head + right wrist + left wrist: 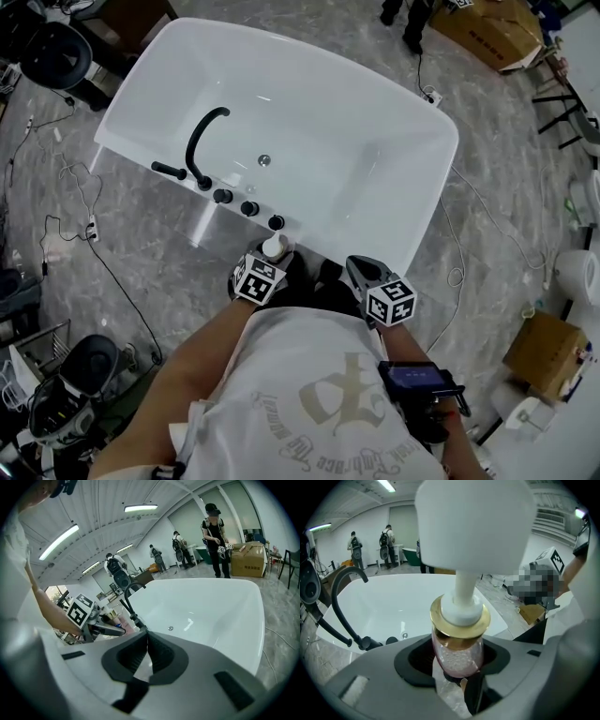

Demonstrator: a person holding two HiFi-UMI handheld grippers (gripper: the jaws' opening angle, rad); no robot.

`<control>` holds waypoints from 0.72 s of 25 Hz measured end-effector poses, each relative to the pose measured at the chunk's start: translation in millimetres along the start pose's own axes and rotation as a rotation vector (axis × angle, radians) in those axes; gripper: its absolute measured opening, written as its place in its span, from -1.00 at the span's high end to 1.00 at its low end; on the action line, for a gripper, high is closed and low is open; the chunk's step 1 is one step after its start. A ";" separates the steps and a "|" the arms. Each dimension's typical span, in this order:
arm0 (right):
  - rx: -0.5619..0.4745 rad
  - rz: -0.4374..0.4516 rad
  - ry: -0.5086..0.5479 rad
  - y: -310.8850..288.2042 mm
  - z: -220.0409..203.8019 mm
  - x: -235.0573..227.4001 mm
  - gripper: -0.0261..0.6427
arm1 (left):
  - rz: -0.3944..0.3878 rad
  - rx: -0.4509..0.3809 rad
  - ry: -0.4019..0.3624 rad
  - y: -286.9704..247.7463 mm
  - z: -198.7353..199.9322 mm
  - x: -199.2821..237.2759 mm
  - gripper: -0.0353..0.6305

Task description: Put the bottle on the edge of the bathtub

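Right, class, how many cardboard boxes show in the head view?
2: a far cardboard box beyond the bathtub, top right; a near cardboard box on the floor, lower right. Others may be hidden.

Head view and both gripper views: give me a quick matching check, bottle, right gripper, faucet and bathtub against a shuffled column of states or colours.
Things:
1. bottle
2. right gripper
3. faucet
4. bathtub

States:
A. black, arched
B. jaws together, nothing between them
C. white, stands on the grey floor
D. clamped in the left gripper

Pairs: 1-D, 2-B, 3-A, 4-C
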State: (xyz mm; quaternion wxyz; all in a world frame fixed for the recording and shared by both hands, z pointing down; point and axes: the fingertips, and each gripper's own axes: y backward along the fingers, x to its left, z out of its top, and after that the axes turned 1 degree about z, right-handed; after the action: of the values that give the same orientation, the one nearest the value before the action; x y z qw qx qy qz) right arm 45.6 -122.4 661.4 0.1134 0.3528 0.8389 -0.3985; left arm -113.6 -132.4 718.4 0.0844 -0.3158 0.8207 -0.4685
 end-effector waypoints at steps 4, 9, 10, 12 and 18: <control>0.008 0.001 -0.009 -6.2 -1.8 -3.4 0.90 | 0.004 0.016 -0.021 -15.6 -2.3 3.0 0.23; 0.009 -0.006 -0.015 -8.0 3.1 -10.4 0.90 | 0.008 0.042 -0.048 -35.7 -0.4 7.8 0.23; 0.012 -0.009 -0.016 -7.8 3.2 -12.6 0.90 | 0.007 0.049 -0.055 -40.3 0.3 7.9 0.23; 0.020 -0.014 -0.019 -7.8 1.5 -17.8 0.90 | 0.006 0.063 -0.072 -50.0 1.0 8.2 0.23; 0.031 -0.027 -0.033 -5.1 -3.6 -22.5 0.90 | 0.026 0.061 -0.106 -68.6 2.1 15.0 0.23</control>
State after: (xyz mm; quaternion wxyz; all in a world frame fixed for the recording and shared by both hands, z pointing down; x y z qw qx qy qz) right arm 58.7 -133.2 677.4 0.1165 0.3367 0.8352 -0.4189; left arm -94.4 -167.7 776.0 0.1433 -0.3270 0.8044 -0.4748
